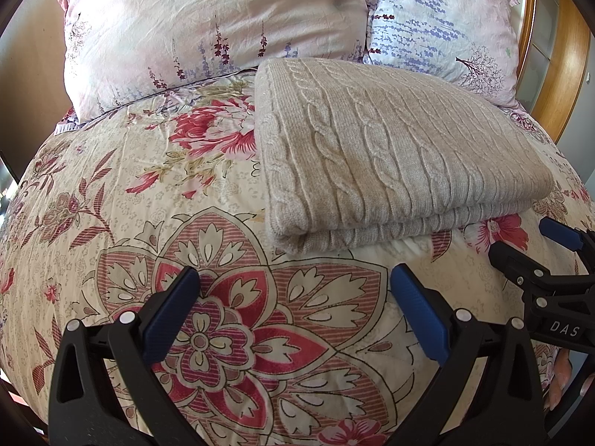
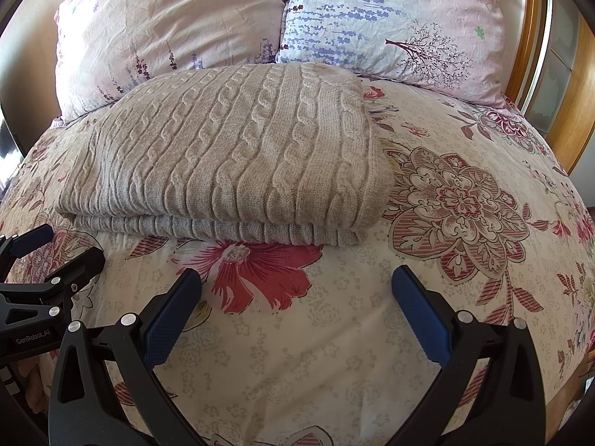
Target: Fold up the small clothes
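Observation:
A beige cable-knit sweater point(image 1: 390, 156) lies folded into a thick rectangle on the floral bedspread point(image 1: 111, 200), its folded edges toward me. It also shows in the right wrist view point(image 2: 230, 156). My left gripper point(image 1: 295, 278) is open and empty, hovering over the bedspread just in front of the sweater's near left corner. My right gripper point(image 2: 297, 278) is open and empty, just in front of the sweater's near edge. Each gripper shows at the edge of the other's view, the right gripper point(image 1: 528, 241) and the left gripper point(image 2: 63, 245).
Two floral pillows point(image 1: 208, 29) point(image 1: 446, 26) lean at the head of the bed behind the sweater. A wooden headboard point(image 2: 535, 29) curves along the right. The floral bedspread point(image 2: 446, 260) spreads to the right of the sweater.

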`<state>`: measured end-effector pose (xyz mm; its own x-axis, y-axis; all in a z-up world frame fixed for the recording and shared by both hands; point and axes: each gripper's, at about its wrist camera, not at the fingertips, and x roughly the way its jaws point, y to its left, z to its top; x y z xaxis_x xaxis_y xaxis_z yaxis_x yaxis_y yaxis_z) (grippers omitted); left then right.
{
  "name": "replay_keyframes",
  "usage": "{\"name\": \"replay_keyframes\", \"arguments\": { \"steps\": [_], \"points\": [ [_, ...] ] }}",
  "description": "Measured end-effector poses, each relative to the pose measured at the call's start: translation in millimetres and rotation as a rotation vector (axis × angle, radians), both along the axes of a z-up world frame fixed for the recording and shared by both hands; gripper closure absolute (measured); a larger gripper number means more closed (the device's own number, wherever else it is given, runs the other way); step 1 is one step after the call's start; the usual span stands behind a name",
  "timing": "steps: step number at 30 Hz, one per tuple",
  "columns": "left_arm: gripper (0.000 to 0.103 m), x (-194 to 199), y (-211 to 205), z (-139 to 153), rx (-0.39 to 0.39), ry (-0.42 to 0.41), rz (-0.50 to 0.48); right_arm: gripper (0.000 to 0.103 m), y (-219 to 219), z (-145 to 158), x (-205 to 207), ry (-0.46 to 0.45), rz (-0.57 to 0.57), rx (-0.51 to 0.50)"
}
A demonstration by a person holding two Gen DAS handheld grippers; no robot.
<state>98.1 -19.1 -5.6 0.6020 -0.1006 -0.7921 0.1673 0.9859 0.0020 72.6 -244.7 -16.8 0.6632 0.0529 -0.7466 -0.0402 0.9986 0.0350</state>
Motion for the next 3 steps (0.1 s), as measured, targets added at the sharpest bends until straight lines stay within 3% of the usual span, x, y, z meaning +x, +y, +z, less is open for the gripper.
{"name": "replay_keyframes", "arguments": {
  "steps": [3],
  "points": [
    [0.002,0.1,0.0,0.0,0.0,0.0,0.0,0.001,-0.1,0.0,0.2,0.0,0.0,0.0]
  ]
}}
